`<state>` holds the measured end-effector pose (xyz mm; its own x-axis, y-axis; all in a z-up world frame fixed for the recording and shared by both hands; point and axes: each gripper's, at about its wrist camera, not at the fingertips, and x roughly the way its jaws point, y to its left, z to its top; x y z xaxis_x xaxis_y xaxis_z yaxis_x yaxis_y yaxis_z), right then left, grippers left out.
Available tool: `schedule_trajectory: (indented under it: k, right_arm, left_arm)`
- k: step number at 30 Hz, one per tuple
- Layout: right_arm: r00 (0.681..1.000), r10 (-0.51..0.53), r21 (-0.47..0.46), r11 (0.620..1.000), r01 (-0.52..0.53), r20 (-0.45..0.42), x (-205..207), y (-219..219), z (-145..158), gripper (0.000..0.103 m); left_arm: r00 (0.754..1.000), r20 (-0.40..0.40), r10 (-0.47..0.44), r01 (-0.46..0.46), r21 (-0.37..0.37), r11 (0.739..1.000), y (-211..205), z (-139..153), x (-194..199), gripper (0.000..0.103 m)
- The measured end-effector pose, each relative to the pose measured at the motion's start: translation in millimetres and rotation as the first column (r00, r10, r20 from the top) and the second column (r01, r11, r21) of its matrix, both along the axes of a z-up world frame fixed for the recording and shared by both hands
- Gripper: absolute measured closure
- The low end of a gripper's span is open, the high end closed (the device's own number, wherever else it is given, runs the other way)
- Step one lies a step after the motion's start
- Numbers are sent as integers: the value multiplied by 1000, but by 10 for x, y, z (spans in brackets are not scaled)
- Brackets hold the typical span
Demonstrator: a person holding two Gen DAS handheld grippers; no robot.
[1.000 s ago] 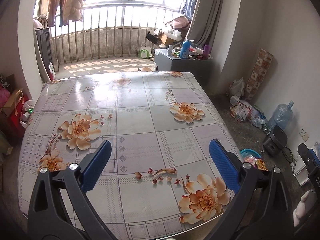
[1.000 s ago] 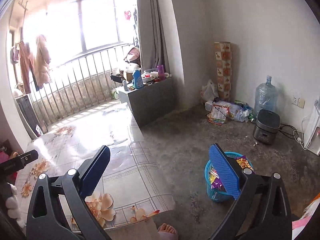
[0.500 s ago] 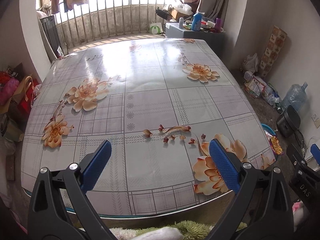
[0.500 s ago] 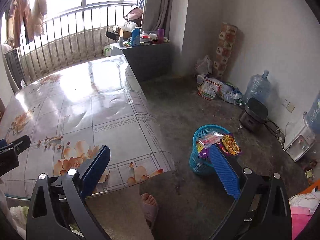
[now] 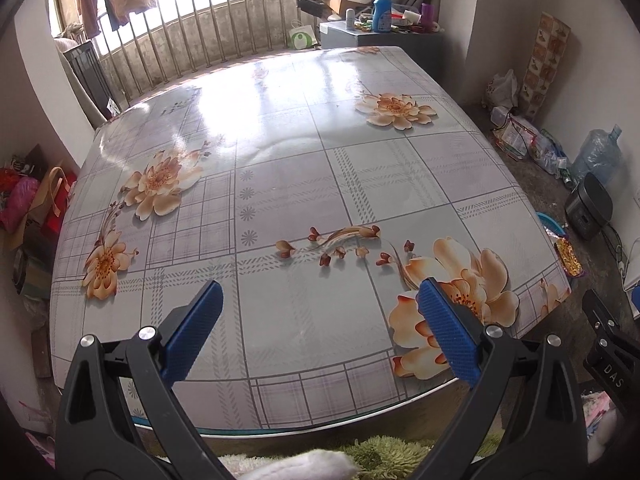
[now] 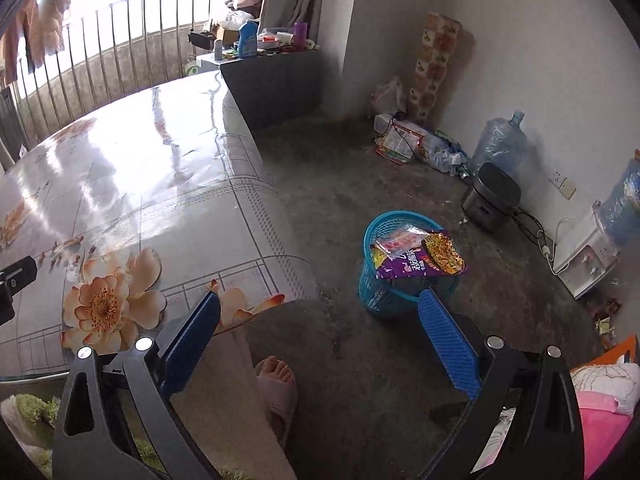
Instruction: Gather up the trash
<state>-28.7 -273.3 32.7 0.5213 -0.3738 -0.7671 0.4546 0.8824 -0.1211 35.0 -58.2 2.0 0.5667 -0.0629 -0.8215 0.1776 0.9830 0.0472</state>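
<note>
Your left gripper is above the near edge of the table, and its two blue fingers are wide apart with nothing between them. The table has a glossy cloth with printed peach flowers, and no loose object lies on it. Your right gripper is beyond the right corner of the table, over the concrete floor; its fingers are also spread wide and hold nothing. The trash is in the blue plastic basket, which stands on the floor to the right of the table, apart from it. A purple noodle wrapper lies across the rim of the basket and sticks out past it, and a clear wrapper with pink print lies in the basket just beside it. In the left wrist view only the rim of the basket shows behind the right edge of the table. Your foot in a pink slipper is on the floor near the corner of the table.
</note>
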Motion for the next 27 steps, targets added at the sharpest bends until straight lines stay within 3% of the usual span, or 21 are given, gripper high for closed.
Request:
schedule_trajectory:
  k: [27]
  right_arm:
    - [1000,-21,10,1000,21,13,-66,-26,25,7]
  left_arm:
    - [1000,14,-28,27,23,999,-74,44,-72,9]
